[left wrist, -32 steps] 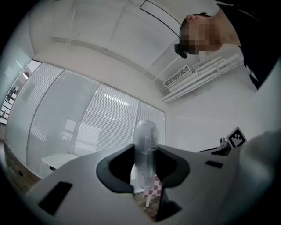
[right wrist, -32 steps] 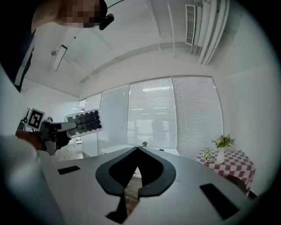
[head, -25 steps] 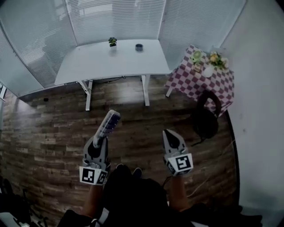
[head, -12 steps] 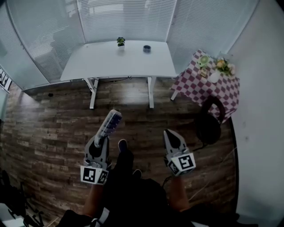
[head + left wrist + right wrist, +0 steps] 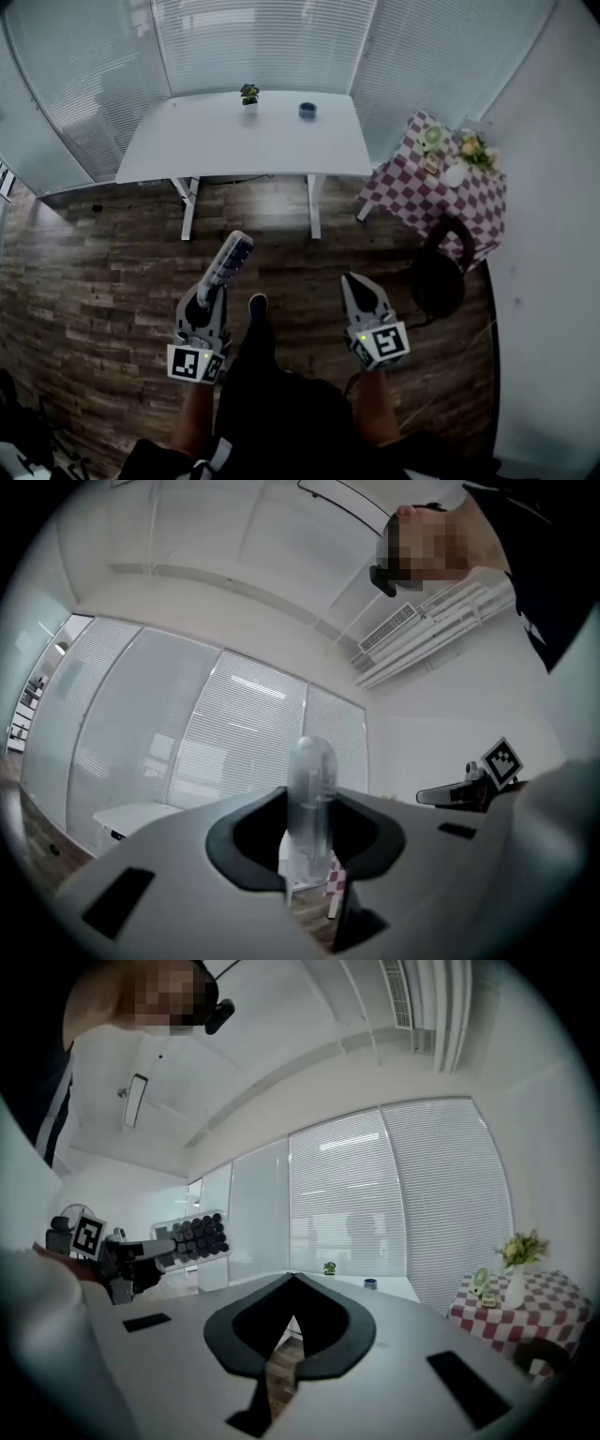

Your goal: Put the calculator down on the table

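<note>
- The calculator (image 5: 231, 258) is held by its near end in the left gripper (image 5: 210, 293), whose jaws are clamped on it. It juts up and away from the jaws, with its keys turned towards the right.
- The calculator is carried in the air over the wooden floor (image 5: 112, 272), well apart from the white table (image 5: 216, 141) at the far side of the room.
- The grip is unchanged from a second ago, and the calculator is angled the same way in the jaws.
- A shoe (image 5: 257, 307) is now seen forward between the two grippers, where a second ago both feet were tucked close under the body. The table is framed slightly differently. This is judged to be a step towards the table, so the task is still in its carrying stage and the setting-down is not yet begun.
- The right gripper (image 5: 352, 281) is held level beside the left one, its jaws brought together at the tips with nothing between them.
- On the far edge of the white table a small pot (image 5: 248, 94) is filled with a green plant. To its right stands a dark round cup (image 5: 307, 111), whose contents cannot be made out.
- On the checked table (image 5: 412, 192) at the right, a white vase (image 5: 514, 1288) is filled with yellow flowers.
</note>
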